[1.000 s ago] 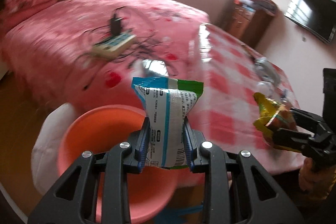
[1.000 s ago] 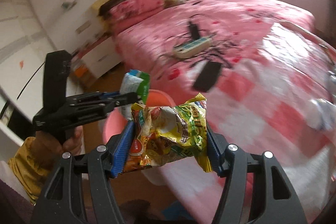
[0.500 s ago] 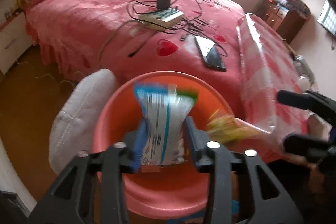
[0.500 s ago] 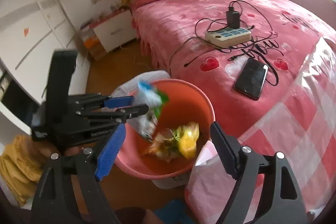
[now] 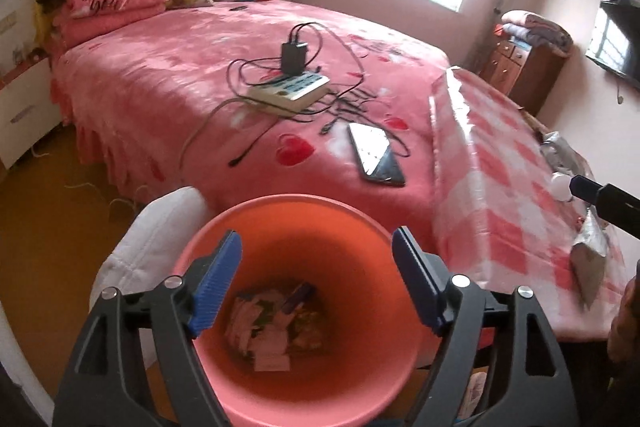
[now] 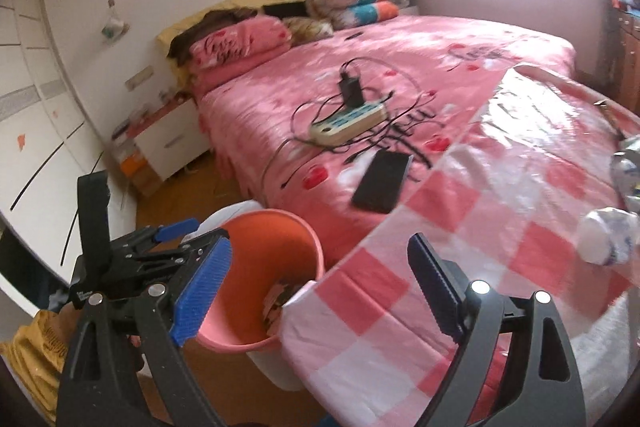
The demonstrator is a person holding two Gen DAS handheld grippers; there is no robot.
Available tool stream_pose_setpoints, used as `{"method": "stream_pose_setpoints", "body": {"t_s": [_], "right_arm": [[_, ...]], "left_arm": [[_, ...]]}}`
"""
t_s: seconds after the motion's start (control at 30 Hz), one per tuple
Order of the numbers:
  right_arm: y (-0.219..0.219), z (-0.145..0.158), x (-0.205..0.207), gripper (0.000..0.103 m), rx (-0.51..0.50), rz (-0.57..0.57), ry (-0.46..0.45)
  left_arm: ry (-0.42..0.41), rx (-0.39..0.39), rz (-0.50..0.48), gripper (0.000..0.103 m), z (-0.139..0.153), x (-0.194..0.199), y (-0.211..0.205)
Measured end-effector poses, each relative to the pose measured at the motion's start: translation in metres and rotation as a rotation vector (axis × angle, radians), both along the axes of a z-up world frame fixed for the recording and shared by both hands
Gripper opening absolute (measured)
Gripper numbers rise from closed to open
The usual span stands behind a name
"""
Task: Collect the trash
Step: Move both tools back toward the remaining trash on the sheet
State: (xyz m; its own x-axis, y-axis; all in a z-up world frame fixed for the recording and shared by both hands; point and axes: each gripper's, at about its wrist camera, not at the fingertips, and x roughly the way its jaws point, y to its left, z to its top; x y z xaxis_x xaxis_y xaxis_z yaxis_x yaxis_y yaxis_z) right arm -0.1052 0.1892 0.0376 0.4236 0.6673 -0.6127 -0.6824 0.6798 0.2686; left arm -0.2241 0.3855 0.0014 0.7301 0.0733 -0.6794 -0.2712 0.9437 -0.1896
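Both claws, left claw and right claw, gape empty above one pink bucket.

Left gripper jaws just opened, empty, over bin; wrappers inside.

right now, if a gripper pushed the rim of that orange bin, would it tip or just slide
Probably slide or rock first. The orange bin looks like thin plastic and holds only a few wrappers at the bottom, so it is likely light. It widens towards the rim, so a high push might tip it; the bed and checked table close by may stop it.
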Motion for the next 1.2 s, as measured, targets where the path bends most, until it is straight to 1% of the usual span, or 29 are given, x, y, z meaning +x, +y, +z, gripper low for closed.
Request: {"method": "stream_pose_setpoints", "body": {"t_s": [0.1,0.27,0.37,0.47,0.57,0.67,0.73,0.8,0.97,1.2], "right_arm": [[-0.015,0.004,-0.005,0.089,0.009,-0.031,-0.035],[-0.039,0.005,-0.011,0.089,0.025,-0.081,-0.064],[-0.051,0.006,-0.012,0.089,0.037,-0.105,-0.071],[-0.069,0.009,-0.013,0.092,0.051,-0.139,-0.084],[-0.085,0.011,-0.012,0.093,0.069,-0.172,-0.083],[-0.100,0.012,-0.008,0.093,0.089,-0.209,-0.078],[-0.112,0.011,-0.005,0.093,0.100,-0.233,-0.062],[-0.121,0.009,-0.003,0.093,0.109,-0.248,-0.056],[-0.147,0.010,0.001,0.093,0.137,-0.288,-0.054],[-0.181,0.011,0.009,0.093,0.169,-0.350,-0.065]], "left_arm": [[-0.013,0.040,-0.032,0.078,0.007,0.004,-0.018],[0.021,0.081,-0.104,0.078,0.018,0.018,-0.052],[0.044,0.057,-0.170,0.078,0.023,0.027,-0.072],[0.038,0.063,-0.198,0.078,0.026,0.030,-0.088],[0.037,0.054,-0.227,0.078,0.029,0.034,-0.102],[0.036,0.077,-0.259,0.078,0.032,0.038,-0.120],[0.039,0.071,-0.282,0.078,0.034,0.041,-0.129],[0.032,0.081,-0.307,0.078,0.039,0.043,-0.140],[0.038,0.085,-0.349,0.078,0.047,0.050,-0.160],[0.048,0.113,-0.404,0.078,0.053,0.061,-0.192]]}}
